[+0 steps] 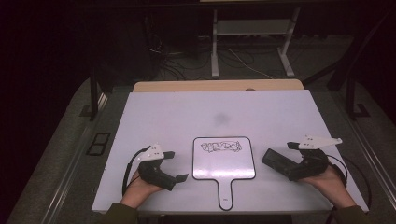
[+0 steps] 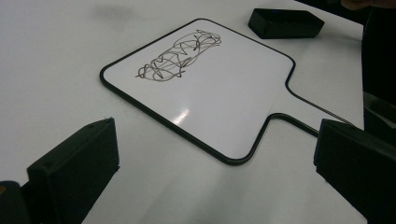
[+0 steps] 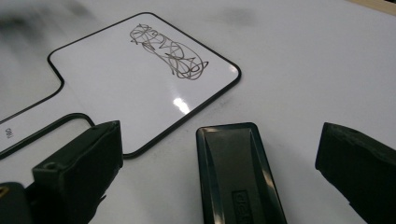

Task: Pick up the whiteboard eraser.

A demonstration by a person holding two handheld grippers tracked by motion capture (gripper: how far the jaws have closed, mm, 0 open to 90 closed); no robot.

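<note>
Both your grippers are open and hold nothing. Your right gripper (image 3: 219, 172) has the black eraser (image 3: 236, 172) between its jaws; squeeze it next, I think, to wipe the scribble (image 1: 222, 147) off the small whiteboard (image 1: 224, 163) mid-frame. Your left gripper (image 1: 176, 165) rests lower left.

Lab-like room, white table (image 1: 280, 107), floor cables (image 1: 238, 58) (dim background)

The left black two-jaw tongs (image 1: 175, 165), held in the person's left hand (image 1: 140, 184), sit low with jaws spread wide apart, empty. The right black tongs (image 1: 280, 156), gripped by the right hand (image 1: 329, 179), likewise gape, pointing inward.
</note>
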